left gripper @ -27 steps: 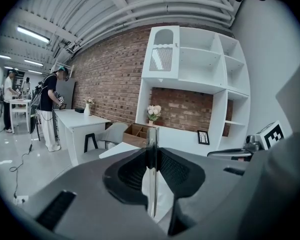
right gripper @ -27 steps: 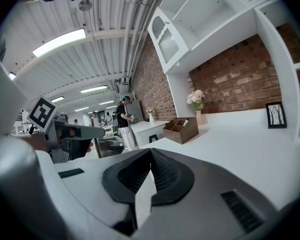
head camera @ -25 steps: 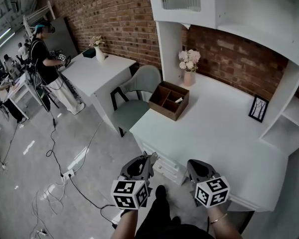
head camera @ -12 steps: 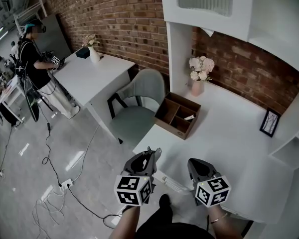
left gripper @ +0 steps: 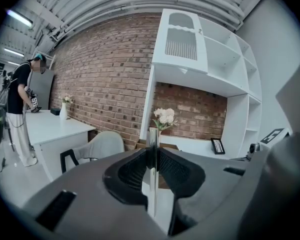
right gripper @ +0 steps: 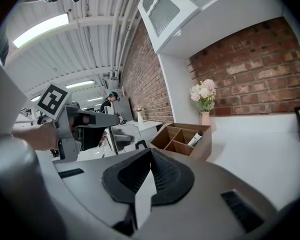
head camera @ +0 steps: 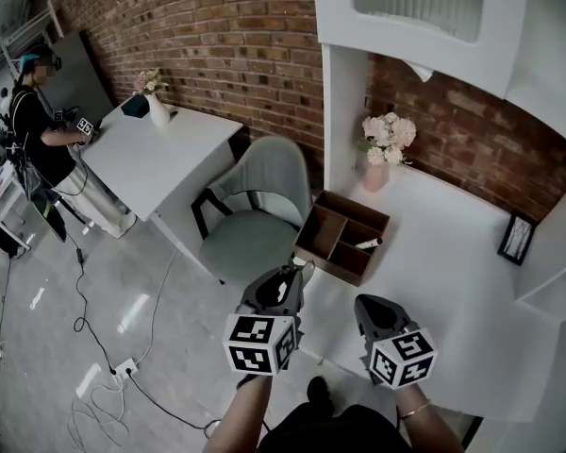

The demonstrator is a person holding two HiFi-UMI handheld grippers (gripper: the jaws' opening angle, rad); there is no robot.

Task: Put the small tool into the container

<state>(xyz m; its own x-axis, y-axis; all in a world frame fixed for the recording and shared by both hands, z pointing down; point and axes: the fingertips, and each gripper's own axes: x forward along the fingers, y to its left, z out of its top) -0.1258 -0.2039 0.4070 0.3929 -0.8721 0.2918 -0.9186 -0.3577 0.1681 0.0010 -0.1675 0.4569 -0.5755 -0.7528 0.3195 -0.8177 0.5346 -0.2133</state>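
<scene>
Wooden divided box (head camera: 323, 243) holds white pen-like item (head camera: 367, 243) in one compartment; left gripper (left gripper: 152, 149) clamps thin metal tool (left gripper: 152, 136); right gripper (right gripper: 150, 151) closed, empty.

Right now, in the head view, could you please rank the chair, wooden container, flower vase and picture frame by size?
1. chair
2. wooden container
3. flower vase
4. picture frame
Without its flowers, the vase would look smaller than the frame.

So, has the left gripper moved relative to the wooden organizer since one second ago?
Yes. The left gripper, gripping a thin tool, came forward, nearer the wooden organizer on the white desk.
</scene>
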